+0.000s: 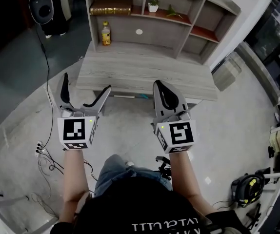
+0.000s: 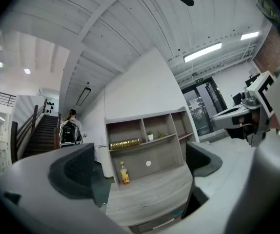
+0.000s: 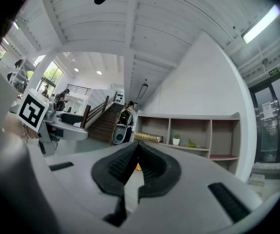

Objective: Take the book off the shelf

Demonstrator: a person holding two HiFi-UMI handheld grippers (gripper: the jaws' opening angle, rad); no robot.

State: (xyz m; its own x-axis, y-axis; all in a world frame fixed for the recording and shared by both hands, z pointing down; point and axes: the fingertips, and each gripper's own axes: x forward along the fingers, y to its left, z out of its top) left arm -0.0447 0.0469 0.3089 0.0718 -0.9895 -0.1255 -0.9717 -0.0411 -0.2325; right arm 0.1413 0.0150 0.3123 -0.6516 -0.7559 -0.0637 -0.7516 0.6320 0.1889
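A gold-brown book (image 1: pixel 111 6) lies flat in the top left compartment of the grey wooden shelf unit (image 1: pixel 191 6). It also shows in the left gripper view (image 2: pixel 124 143) and the right gripper view (image 3: pixel 148 137). Both grippers hover well short of the shelf, over the floor in front of its low desk top (image 1: pixel 145 72). My left gripper (image 1: pixel 85 84) is open, its jaws spread wide with nothing between them (image 2: pixel 140 172). My right gripper (image 1: pixel 162 89) is shut, its pads (image 3: pixel 150 165) pressed together and holding nothing.
An orange drink bottle (image 1: pixel 106 34) stands under the book's compartment. A small potted plant (image 1: pixel 153 5) and a green sprig (image 1: pixel 171 11) sit on the middle shelf. A speaker (image 1: pixel 42 6) and floor cables (image 1: pixel 45 155) lie left. A person with a backpack (image 2: pixel 70 130) stands by the stairs.
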